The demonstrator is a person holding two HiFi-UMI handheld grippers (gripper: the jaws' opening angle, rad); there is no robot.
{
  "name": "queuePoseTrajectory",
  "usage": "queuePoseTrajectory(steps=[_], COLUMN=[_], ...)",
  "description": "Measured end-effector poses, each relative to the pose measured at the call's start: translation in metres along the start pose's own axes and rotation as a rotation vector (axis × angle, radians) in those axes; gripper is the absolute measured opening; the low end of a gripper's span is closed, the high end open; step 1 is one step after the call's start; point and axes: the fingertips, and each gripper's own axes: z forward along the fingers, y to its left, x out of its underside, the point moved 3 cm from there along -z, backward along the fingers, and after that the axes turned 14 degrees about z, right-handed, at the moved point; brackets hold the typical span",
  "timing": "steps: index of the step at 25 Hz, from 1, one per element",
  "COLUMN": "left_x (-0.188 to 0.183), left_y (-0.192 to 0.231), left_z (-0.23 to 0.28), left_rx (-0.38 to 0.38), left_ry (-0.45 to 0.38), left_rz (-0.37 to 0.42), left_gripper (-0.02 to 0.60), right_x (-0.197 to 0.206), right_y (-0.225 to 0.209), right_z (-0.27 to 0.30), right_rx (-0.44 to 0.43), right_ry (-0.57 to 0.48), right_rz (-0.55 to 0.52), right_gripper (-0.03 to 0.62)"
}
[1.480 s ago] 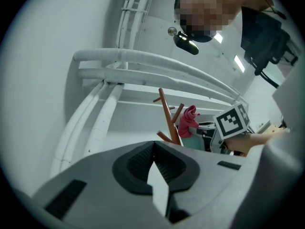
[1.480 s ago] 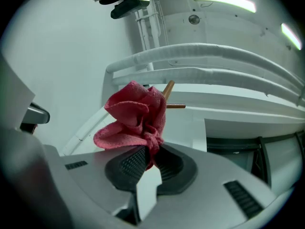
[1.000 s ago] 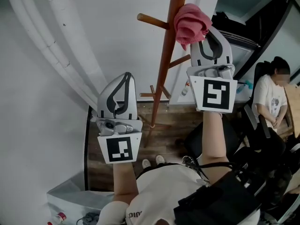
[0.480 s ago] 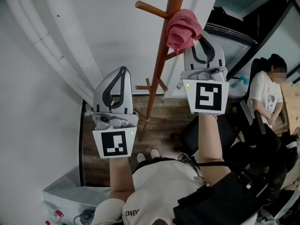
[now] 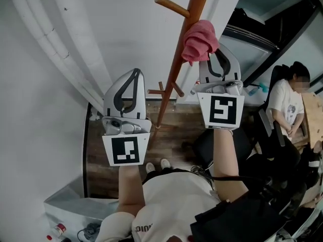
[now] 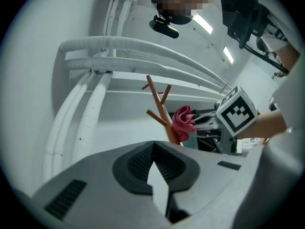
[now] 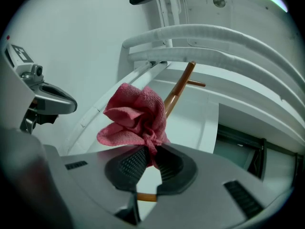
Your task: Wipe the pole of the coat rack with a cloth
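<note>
The brown wooden coat rack pole [image 5: 176, 64] slants from the top of the head view down to the floor, with pegs [image 5: 171, 6] sticking out. A bunched pink cloth [image 5: 200, 40] lies against the pole's right side, and my right gripper [image 5: 216, 54] is shut on it. In the right gripper view the cloth [image 7: 136, 113] bulges up out of the closed right gripper [image 7: 147, 154], with the pole [image 7: 178, 88] just behind it. My left gripper [image 5: 132, 77] hangs left of the pole, shut and empty, apart from the rack. In the left gripper view it [image 6: 153, 146] points toward the cloth [image 6: 183, 122].
White insulated pipes [image 5: 55, 49] run along the wall at left. A seated person [image 5: 287, 105] and dark chairs are at right. A grey bin [image 5: 75, 210] stands at the lower left on the wood floor [image 5: 171, 140]. A dark framed structure [image 5: 272, 29] fills the upper right.
The right gripper and cloth have slid lower along the pole, away from the upper peg. The left gripper stays beside the pole, shut. The head camera has shifted slightly.
</note>
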Motion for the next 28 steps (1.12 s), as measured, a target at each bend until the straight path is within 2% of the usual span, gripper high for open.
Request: queuePoseTrajectory(steps=[4, 11, 28], left_x=[0.008, 0.016, 0.027], left_y=[-0.001, -0.002, -0.004], left_z=[0.000, -0.001, -0.002], left_rx=[-0.011, 0.012, 0.037], left_ry=[0.027, 0.046, 0.061], left_rz=[-0.040, -0.036, -0.059], left_gripper=[0.012, 0.012, 0.012], right_x=[0.016, 0.050, 0.087], right_y=[0.003, 0.012, 0.037], right_z=[-0.005, -0.016, -0.028], right_rx=[0.001, 0.024, -0.032], right_ry=[0.046, 0.189, 0.301], right_rz=[-0.010, 0.028, 0.038], right_gripper=[0.048, 0.048, 0.048])
